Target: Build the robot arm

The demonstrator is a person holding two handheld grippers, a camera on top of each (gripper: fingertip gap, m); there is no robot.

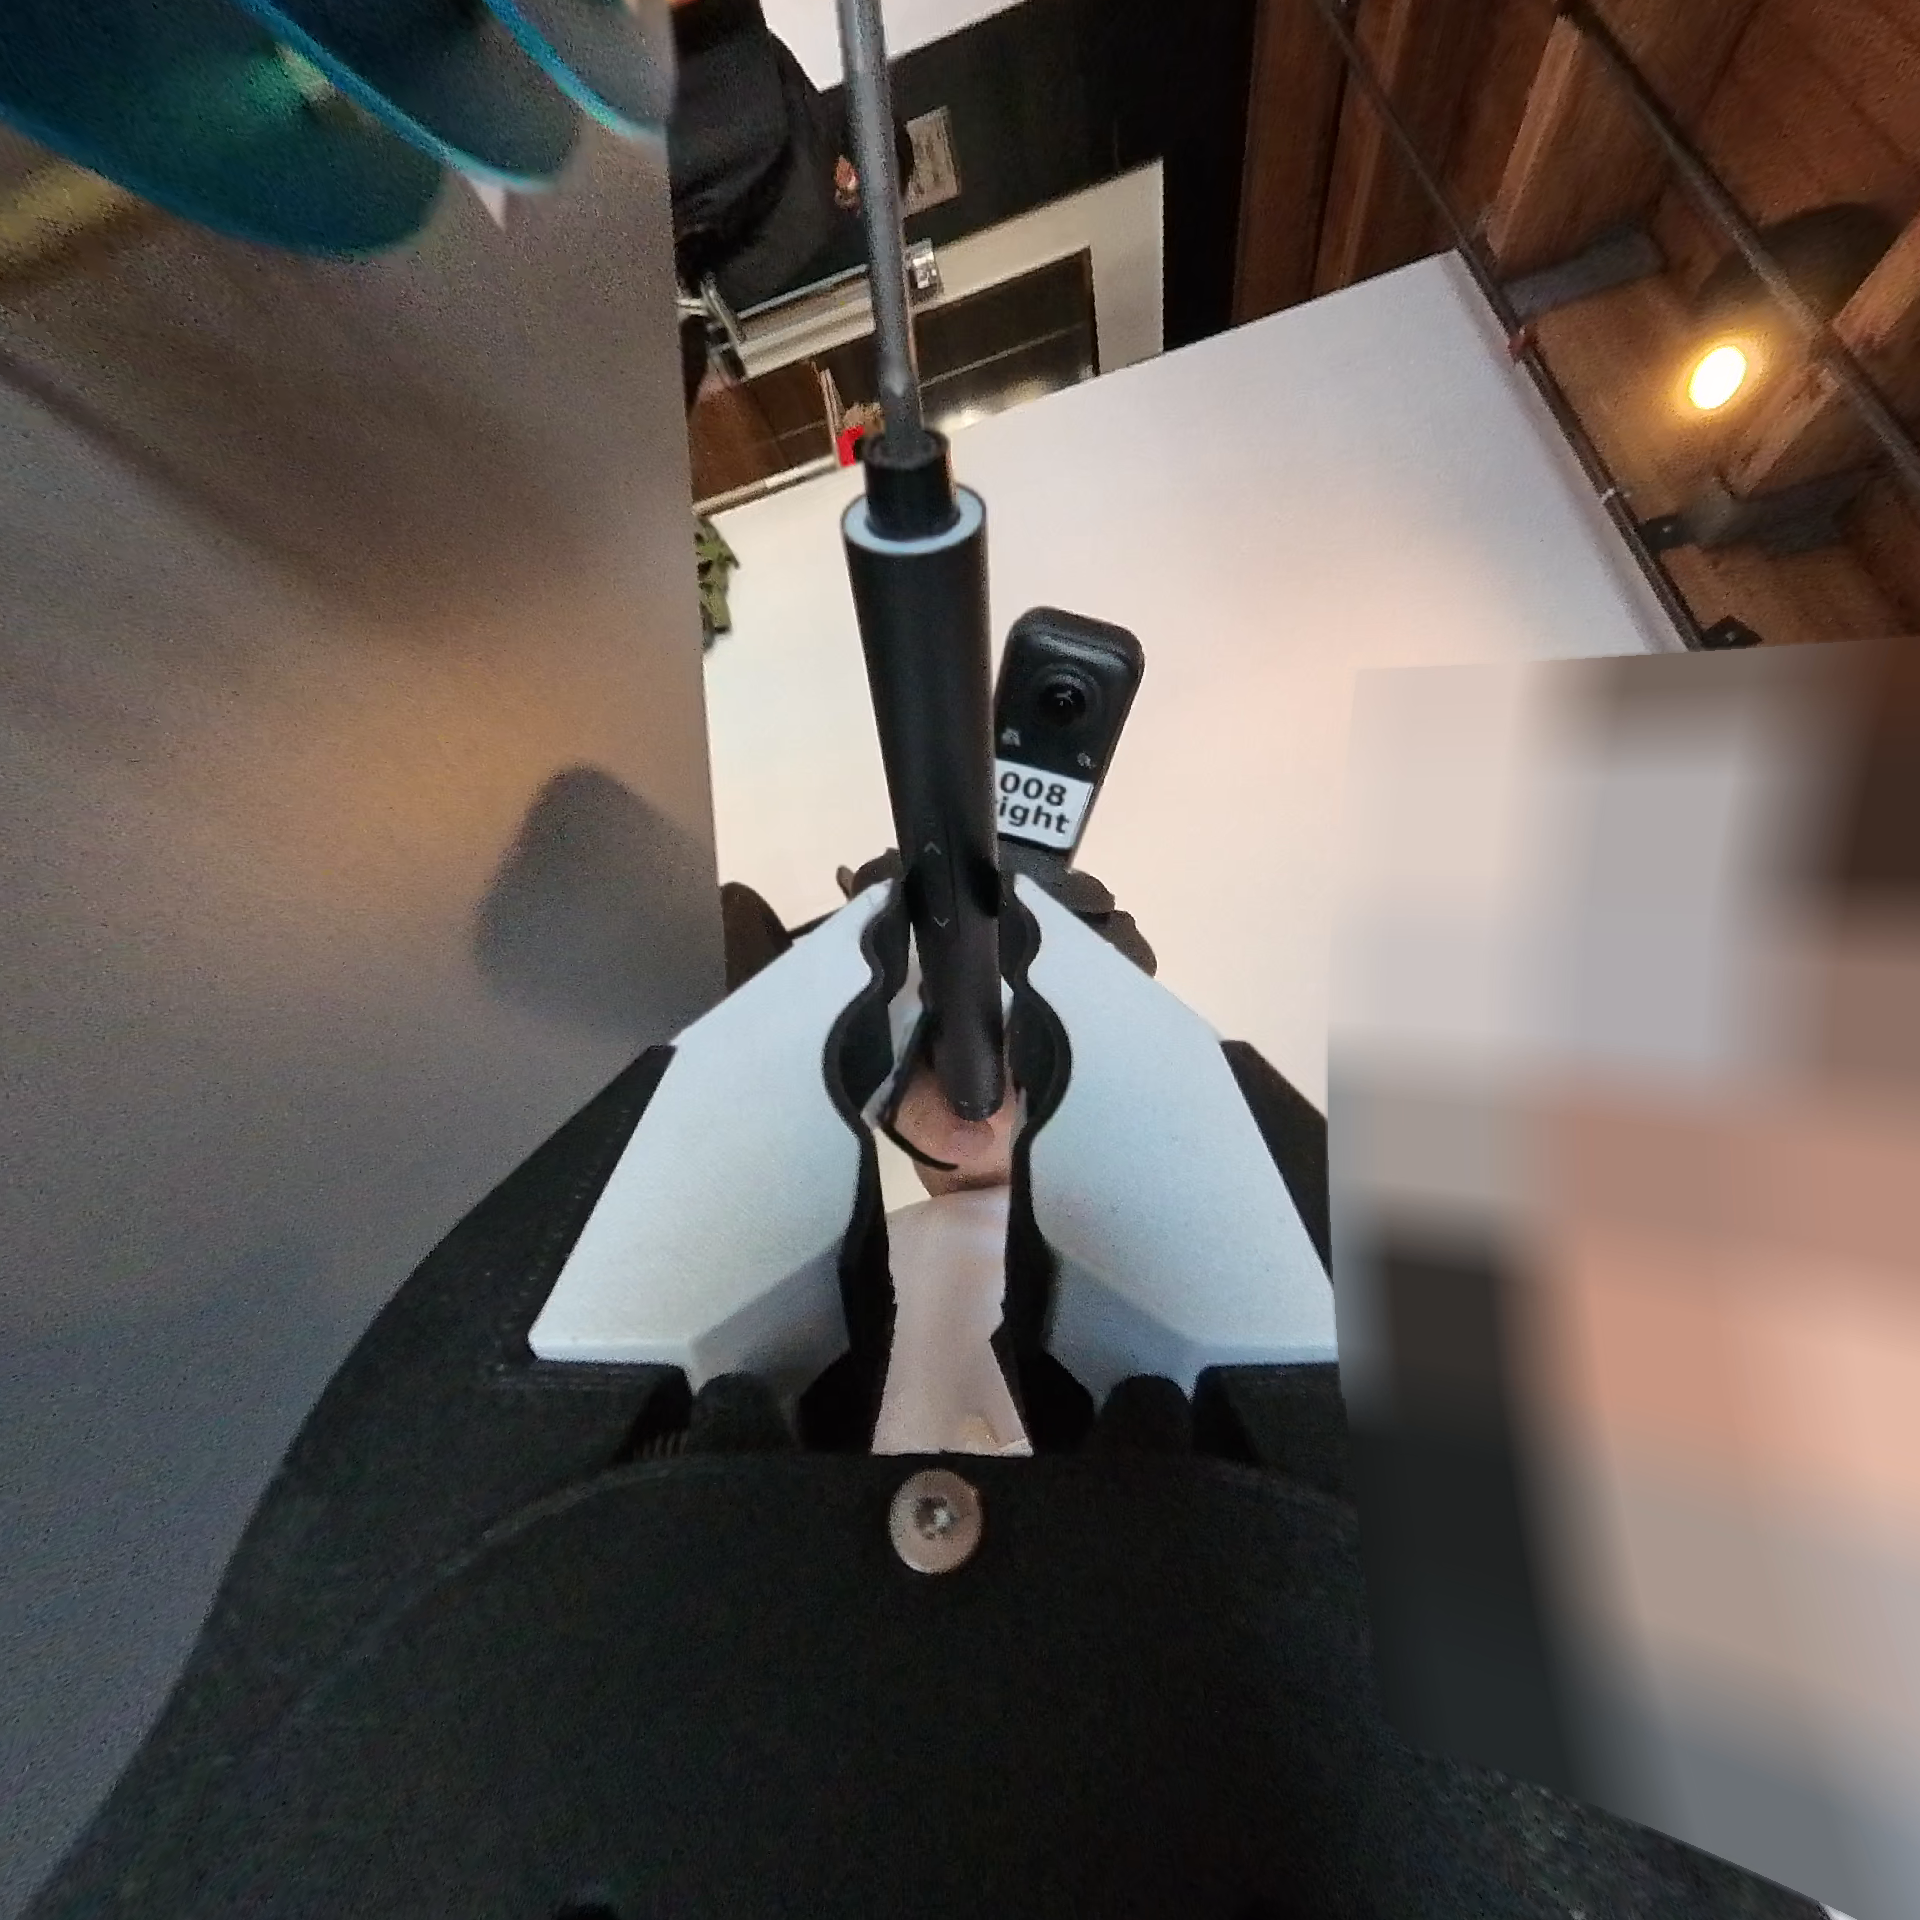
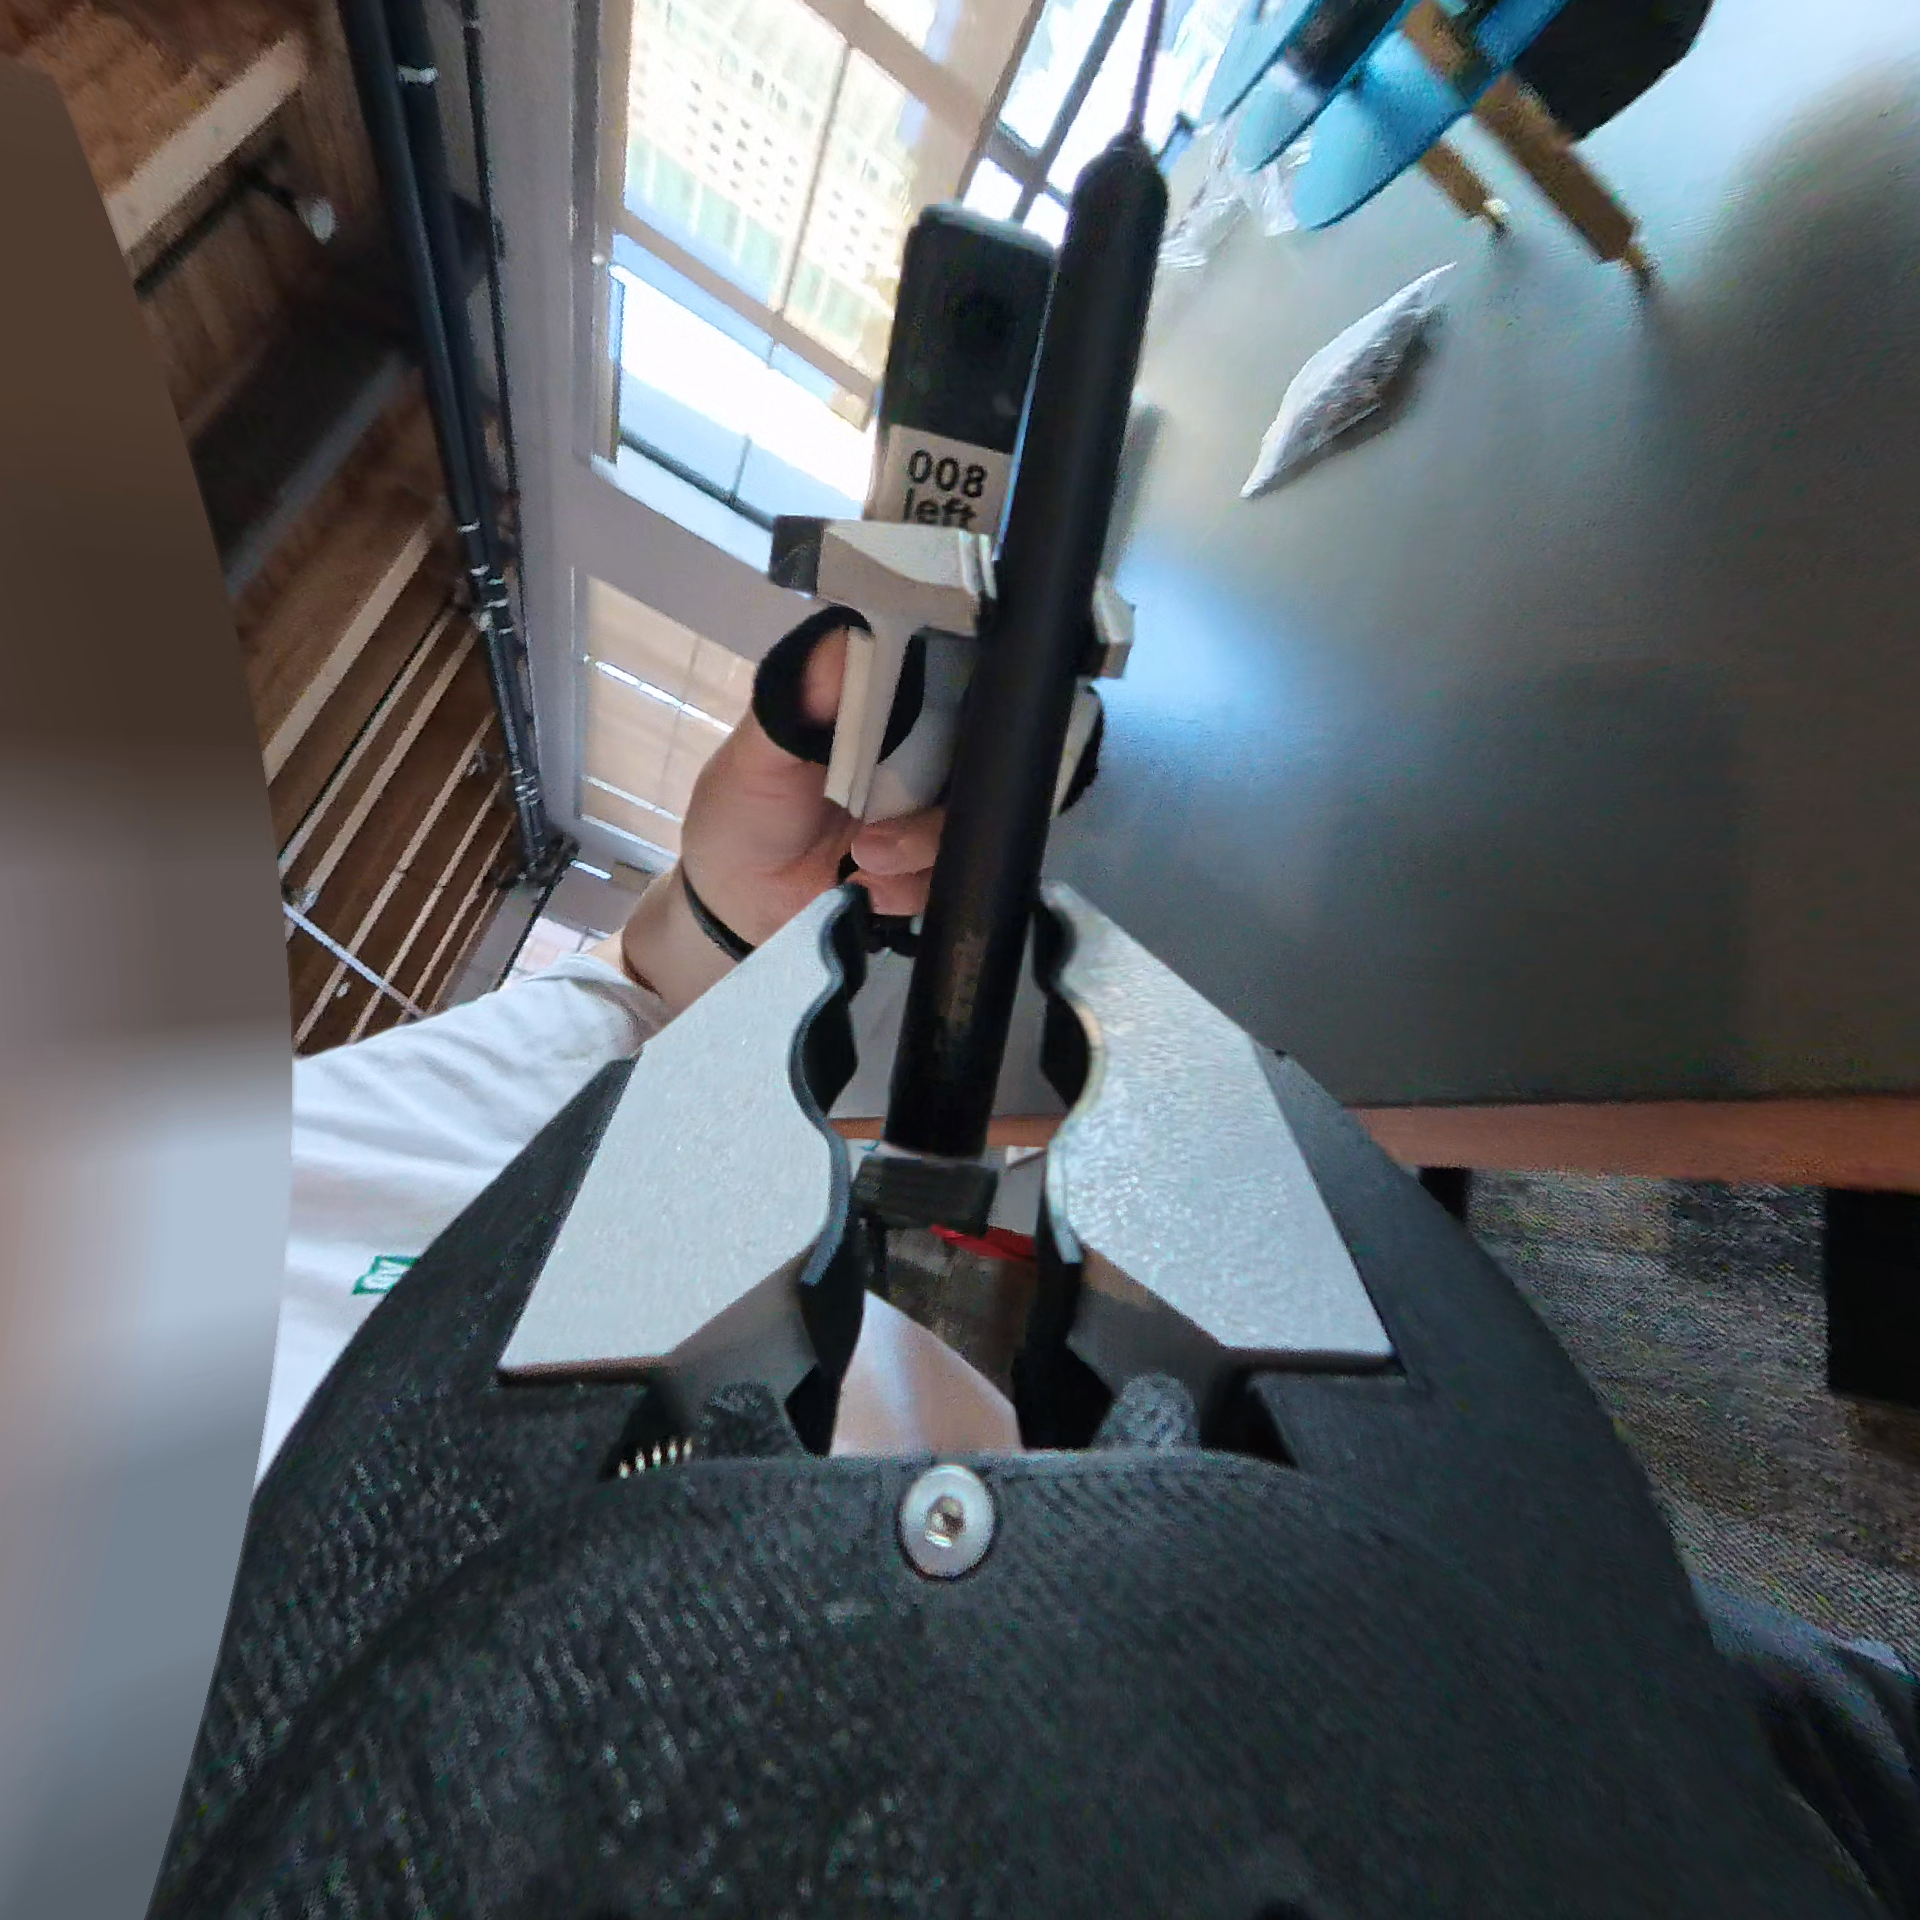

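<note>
A black cylindrical power screwdriver (image 1: 920,675) with a thin metal shaft (image 1: 878,208) runs up the middle of the left wrist view. My left gripper (image 1: 956,894) is shut on its lower body. Just behind it shows the right gripper's camera (image 1: 1070,707), facing mine. In the right wrist view my right gripper (image 2: 951,914) is shut around the same screwdriver (image 2: 1060,468) near its butt end. Farther up, the left gripper's fingers (image 2: 894,582) clamp the tool, held by a bare hand (image 2: 769,810).
A grey tabletop (image 2: 1507,727) lies beside the tool, with its wooden front edge (image 2: 1558,1138) over carpet. A blue object with wooden sticks (image 2: 1382,104) and a clear plastic bag (image 2: 1340,384) lie on it. A person (image 1: 748,156) stands far back. About 5 cm separates my left fingertips from my right.
</note>
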